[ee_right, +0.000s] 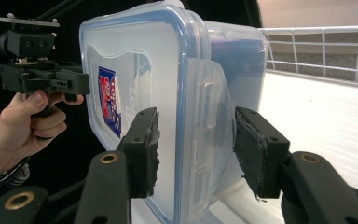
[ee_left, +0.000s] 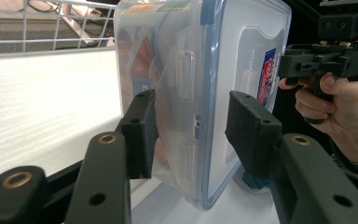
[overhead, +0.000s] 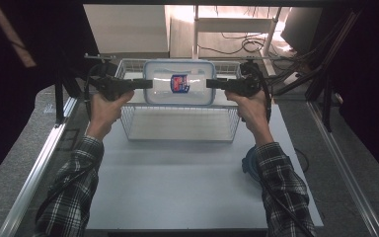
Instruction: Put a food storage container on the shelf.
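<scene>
A clear plastic container (overhead: pixel 179 83) with a blue-rimmed lid and a red-and-blue label hangs level over the far part of a white wire basket (overhead: pixel 180 129). My left gripper (overhead: pixel 147 84) is shut on its left end and my right gripper (overhead: pixel 210 83) is shut on its right end. In the left gripper view the jaws (ee_left: pixel 193 135) straddle the container's (ee_left: pixel 200 74) latch side, with the other hand and gripper (ee_left: pixel 326 60) beyond. The right gripper view has my jaws (ee_right: pixel 196 144) clamped across the lid edge and side flap of the container (ee_right: pixel 168 79).
The basket stands at the far middle of a pale table (overhead: pixel 177 187). A blue object (overhead: pixel 249 165) lies beside the right forearm. Metal rails (overhead: pixel 44 153) run along both table sides, and cables and black frame struts (overhead: pixel 296 74) crowd the back right.
</scene>
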